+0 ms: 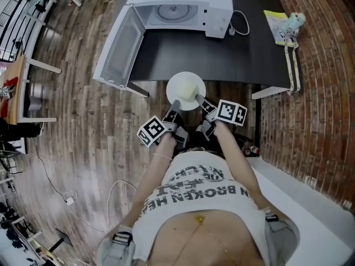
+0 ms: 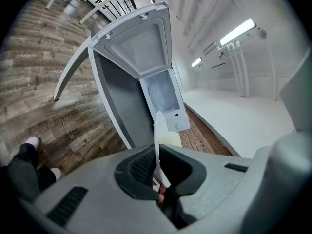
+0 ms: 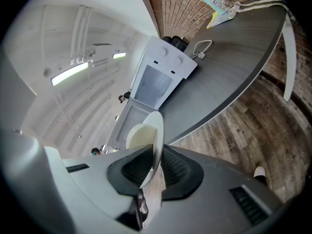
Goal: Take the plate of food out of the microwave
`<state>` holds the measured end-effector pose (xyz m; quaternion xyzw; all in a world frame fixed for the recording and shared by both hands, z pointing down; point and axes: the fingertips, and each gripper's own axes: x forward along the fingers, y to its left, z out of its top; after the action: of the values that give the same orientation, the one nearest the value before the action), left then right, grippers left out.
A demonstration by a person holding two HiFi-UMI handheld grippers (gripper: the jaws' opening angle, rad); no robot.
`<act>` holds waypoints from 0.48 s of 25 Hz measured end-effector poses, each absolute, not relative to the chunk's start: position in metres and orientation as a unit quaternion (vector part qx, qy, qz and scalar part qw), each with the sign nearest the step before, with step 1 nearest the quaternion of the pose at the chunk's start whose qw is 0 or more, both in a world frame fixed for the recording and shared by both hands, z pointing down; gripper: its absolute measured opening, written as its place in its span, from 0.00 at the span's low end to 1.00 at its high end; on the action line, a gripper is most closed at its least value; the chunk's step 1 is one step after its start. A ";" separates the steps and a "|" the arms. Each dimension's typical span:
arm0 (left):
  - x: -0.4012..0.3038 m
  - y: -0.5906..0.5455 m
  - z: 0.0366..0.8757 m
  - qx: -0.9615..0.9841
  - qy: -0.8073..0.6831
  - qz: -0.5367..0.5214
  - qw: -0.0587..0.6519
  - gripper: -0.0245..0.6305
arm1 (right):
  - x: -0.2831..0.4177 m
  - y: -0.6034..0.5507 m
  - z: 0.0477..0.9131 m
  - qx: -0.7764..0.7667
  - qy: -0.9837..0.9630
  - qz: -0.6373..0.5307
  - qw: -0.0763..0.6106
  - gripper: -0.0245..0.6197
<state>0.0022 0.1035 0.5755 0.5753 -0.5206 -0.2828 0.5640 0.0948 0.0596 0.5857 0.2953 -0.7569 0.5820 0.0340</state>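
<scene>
A white plate (image 1: pixel 186 91) with a pale yellow round of food on it hangs over the floor just in front of the dark table's front edge. My left gripper (image 1: pixel 173 107) is shut on the plate's near-left rim and my right gripper (image 1: pixel 199 101) is shut on its near-right rim. In the left gripper view the plate (image 2: pixel 159 139) shows edge-on between the jaws. The right gripper view shows the plate (image 3: pixel 155 139) the same way, with the food (image 3: pixel 139 135) on its left face. The white microwave (image 1: pixel 183 7) stands at the back of the table with its door (image 1: pixel 119 49) swung open to the left.
The dark table (image 1: pixel 222 51) carries the microwave, its white cable (image 1: pixel 239 24) and a yellow packet with a toy (image 1: pixel 284 26) at the right end. A brick wall runs along the right. Wooden floor lies around, with furniture legs at the far left.
</scene>
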 end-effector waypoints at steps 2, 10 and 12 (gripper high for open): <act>0.002 0.103 0.576 0.575 -0.521 -0.283 0.565 0.06 | 0.095 0.059 0.586 0.295 -0.756 0.583 0.034 0.11; 0.001 0.103 0.577 0.573 -0.521 -0.284 0.565 0.06 | 0.093 0.058 0.587 0.293 -0.755 0.585 0.033 0.11; 0.001 0.103 0.578 0.572 -0.522 -0.284 0.566 0.06 | 0.093 0.058 0.588 0.293 -0.755 0.586 0.034 0.11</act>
<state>0.0006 0.1031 0.5776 0.5721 -0.5217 -0.2837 0.5657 0.0932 0.0585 0.5876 0.2928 -0.7546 0.5863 0.0336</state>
